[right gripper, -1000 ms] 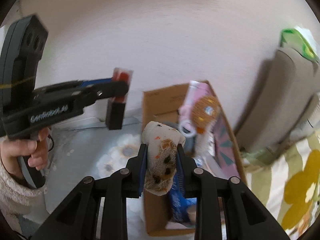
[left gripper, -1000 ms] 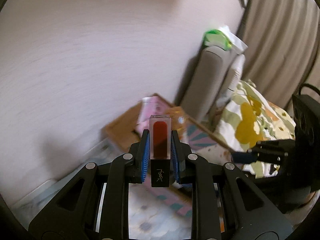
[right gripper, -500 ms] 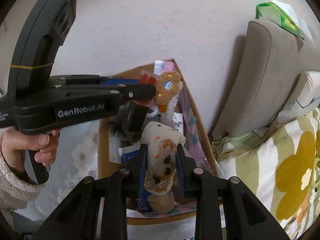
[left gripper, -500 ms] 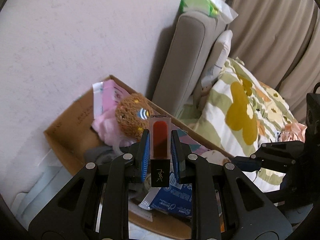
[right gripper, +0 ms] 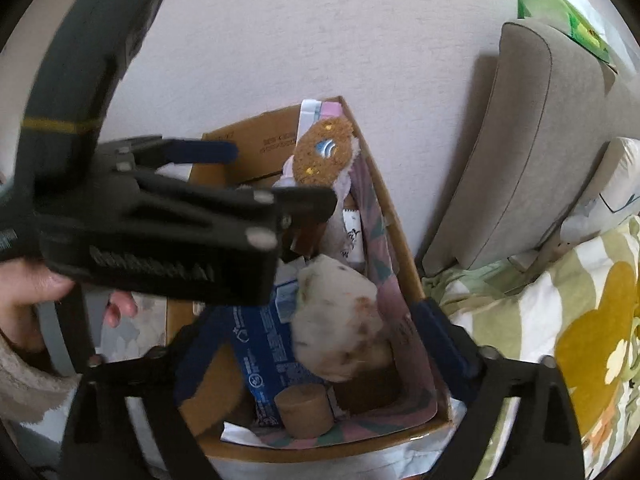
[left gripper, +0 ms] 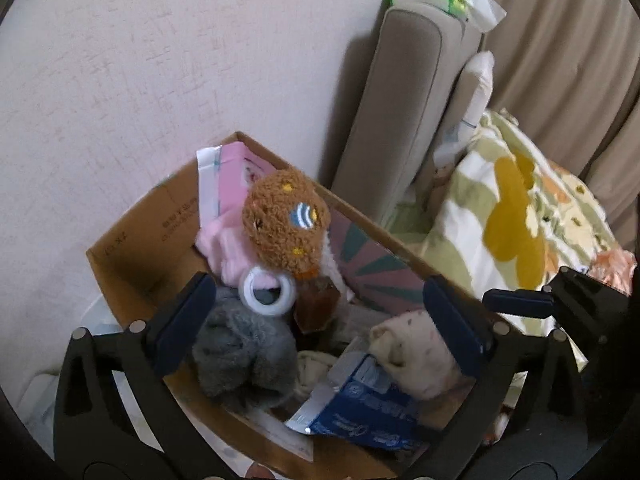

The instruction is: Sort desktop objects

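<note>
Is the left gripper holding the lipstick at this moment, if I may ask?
No: the left gripper is open, and the lipstick lies in the cardboard box.

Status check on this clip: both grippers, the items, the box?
Left gripper open, right gripper open, both empty. Lip-gloss tube and spotted plush lying in cardboard box. Nothing blocking.

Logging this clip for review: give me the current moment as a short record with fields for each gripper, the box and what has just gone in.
left gripper: open, empty, over the box
right gripper: open, empty, over the box
cardboard box: open-topped, against the wall, full of mixed items
red lip tint: in the box, below the brown plush
spotted cream plush: in the box, on the blue packet
sofa: right of the box
</note>
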Motion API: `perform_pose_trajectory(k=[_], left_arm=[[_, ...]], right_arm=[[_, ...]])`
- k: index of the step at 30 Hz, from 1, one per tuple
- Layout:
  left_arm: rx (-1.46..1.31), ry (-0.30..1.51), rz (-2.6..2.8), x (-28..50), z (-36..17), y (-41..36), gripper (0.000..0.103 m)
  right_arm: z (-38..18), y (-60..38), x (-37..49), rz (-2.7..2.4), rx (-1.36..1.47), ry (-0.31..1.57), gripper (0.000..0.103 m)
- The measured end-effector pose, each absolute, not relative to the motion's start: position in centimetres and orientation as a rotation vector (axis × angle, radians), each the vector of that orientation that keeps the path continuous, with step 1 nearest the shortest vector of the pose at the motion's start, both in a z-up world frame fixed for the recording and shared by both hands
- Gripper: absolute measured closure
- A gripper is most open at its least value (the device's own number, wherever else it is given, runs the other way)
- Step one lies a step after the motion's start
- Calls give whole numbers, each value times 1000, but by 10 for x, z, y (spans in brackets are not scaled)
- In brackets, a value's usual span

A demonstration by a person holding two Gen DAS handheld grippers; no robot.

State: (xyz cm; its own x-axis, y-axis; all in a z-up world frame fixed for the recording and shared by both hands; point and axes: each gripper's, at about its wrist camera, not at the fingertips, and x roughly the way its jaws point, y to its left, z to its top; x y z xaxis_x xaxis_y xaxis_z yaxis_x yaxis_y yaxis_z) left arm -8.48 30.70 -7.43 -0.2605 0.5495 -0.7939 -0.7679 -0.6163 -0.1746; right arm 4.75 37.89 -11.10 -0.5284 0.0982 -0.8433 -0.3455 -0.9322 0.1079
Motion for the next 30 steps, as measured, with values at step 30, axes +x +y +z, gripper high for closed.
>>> perform_pose_trajectory(k=[30], left_arm=[[-1027, 198, 2339, -51, 41, 125, 0]], right_arm=[[-37, 299, 27, 2606, -1205, 263, 1]])
